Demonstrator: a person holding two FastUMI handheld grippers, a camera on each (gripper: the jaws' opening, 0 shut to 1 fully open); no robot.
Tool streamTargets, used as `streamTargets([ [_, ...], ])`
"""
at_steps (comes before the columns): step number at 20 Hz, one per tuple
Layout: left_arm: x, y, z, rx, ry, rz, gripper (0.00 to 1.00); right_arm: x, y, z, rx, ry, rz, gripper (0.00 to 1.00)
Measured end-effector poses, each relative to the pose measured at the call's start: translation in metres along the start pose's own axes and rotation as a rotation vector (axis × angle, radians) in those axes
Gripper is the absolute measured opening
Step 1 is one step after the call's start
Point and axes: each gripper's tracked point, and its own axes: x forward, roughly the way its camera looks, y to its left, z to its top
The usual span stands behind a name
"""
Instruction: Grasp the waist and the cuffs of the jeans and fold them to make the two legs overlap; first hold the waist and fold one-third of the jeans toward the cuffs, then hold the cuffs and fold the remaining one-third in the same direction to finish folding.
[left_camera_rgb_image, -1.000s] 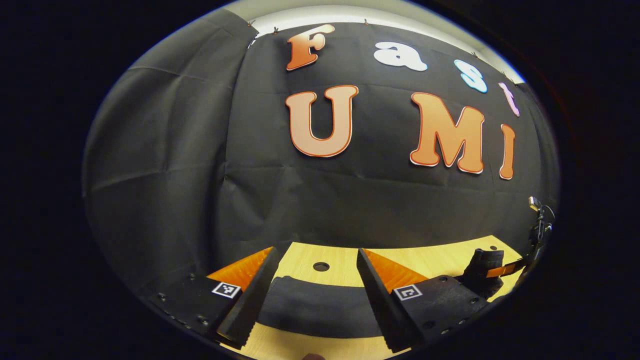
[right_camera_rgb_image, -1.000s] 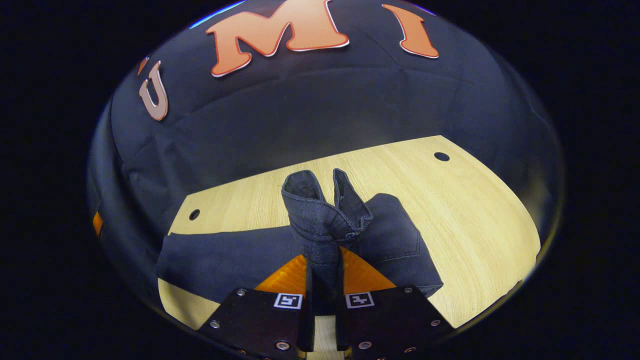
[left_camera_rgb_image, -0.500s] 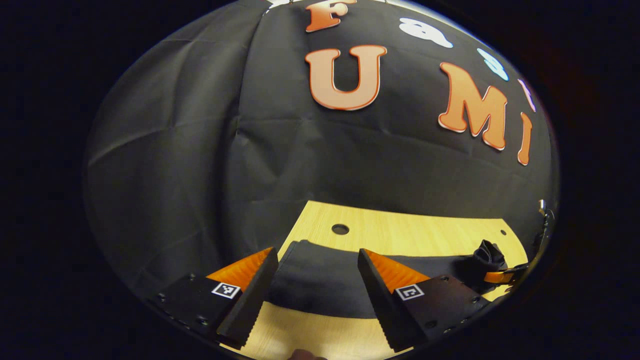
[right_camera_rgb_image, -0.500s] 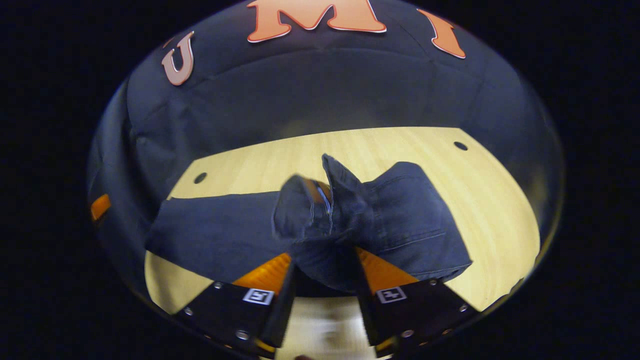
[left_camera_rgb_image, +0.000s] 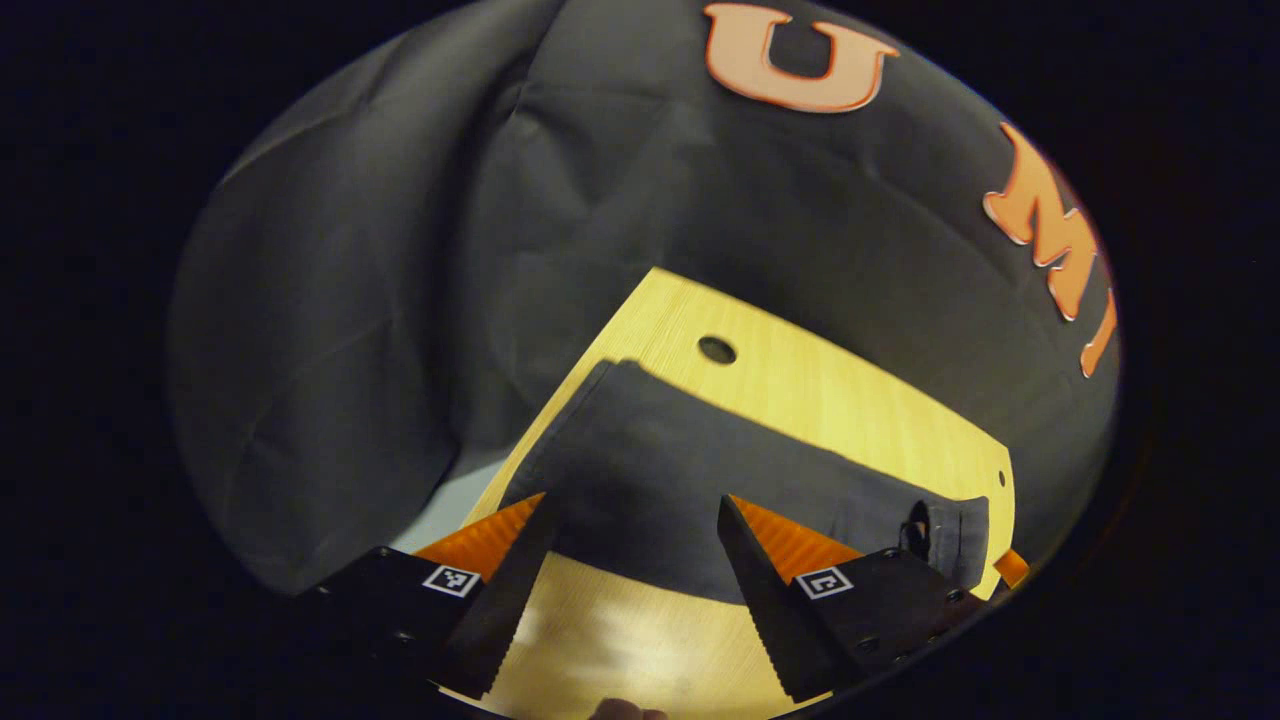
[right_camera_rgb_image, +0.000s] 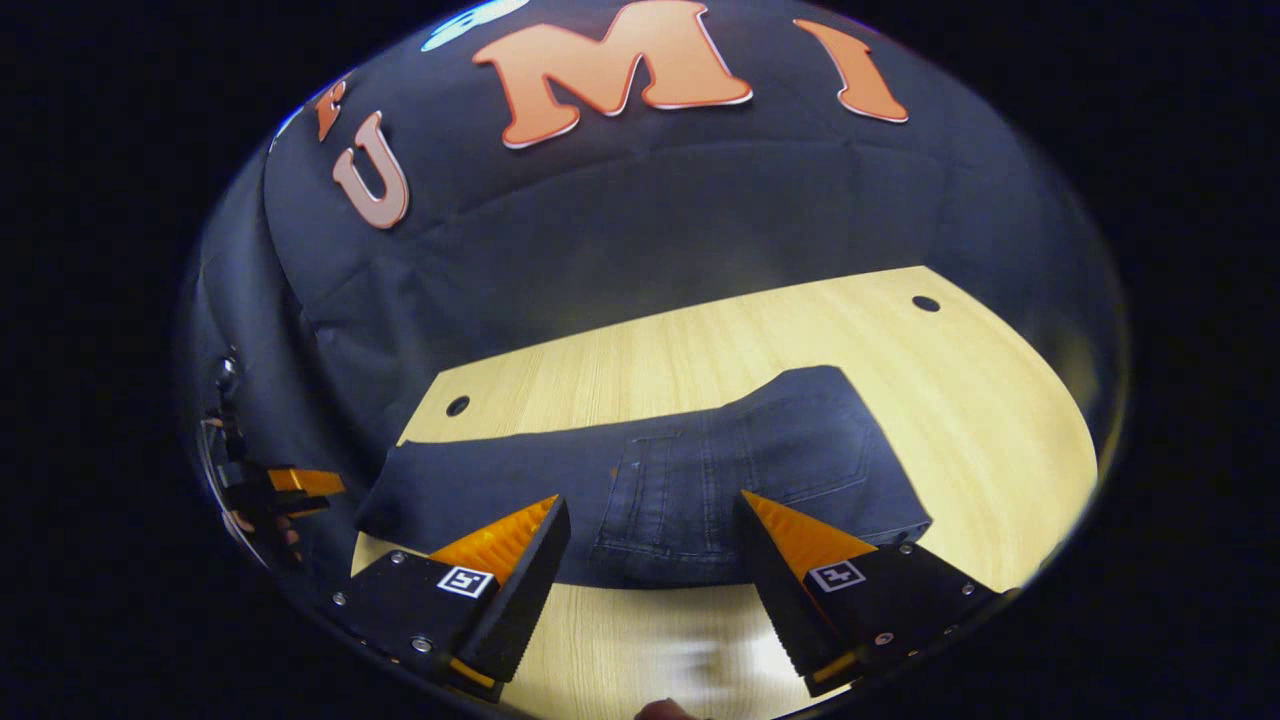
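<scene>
1. One pair of jeans (right_camera_rgb_image: 700, 480), two grippers, one table (right_camera_rgb_image: 980, 400).
2. Dark denim, lying flat along pale wood-grain tabletop, waist end folded over, pocket stitching visible.
3. Left gripper (left_camera_rgb_image: 625, 590) spread wide, empty, above jeans edge.
4. Right gripper (right_camera_rgb_image: 655, 590) released, empty; serrated black fingers (right_camera_rgb_image: 520, 590), orange backing.

Jeans (right_camera_rgb_image: 700, 470) lie flat on the table (right_camera_rgb_image: 980, 400), waist end rightward.

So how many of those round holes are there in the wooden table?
2 show: in the right gripper view, one hole near the table's far-left corner, another near its far-right corner. More may be hidden under the jeans.
</scene>
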Motion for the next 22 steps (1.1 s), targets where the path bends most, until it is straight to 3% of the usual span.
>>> streamTargets([
  [4, 0.035, 0.023, -0.013, -0.105, 0.141, 0.094, 0.98, -0.025, -0.028, 0.018, 0.004, -0.062, -0.045, 0.99],
  [7, 0.046, 0.027, -0.021, -0.127, 0.204, 0.186, 0.98, -0.036, -0.044, 0.023, 0.003, -0.083, -0.073, 0.99],
  [15, 0.029, 0.033, -0.005, -0.02, 0.294, 0.341, 0.98, -0.037, -0.055, 0.028, 0.026, -0.082, -0.094, 0.99],
  [17, 0.029, 0.029, 0.009, 0.014, 0.27, 0.339, 1.0, -0.033, -0.052, 0.026, 0.028, -0.074, -0.088, 0.99],
  [19, 0.034, 0.021, 0.013, 0.066, 0.243, 0.298, 0.87, -0.031, -0.048, 0.024, 0.025, -0.067, -0.082, 0.99],
  [22, 0.038, 0.012, 0.02, 0.217, 0.139, 0.236, 0.31, -0.029, -0.043, 0.022, 0.026, -0.061, -0.075, 0.99],
])
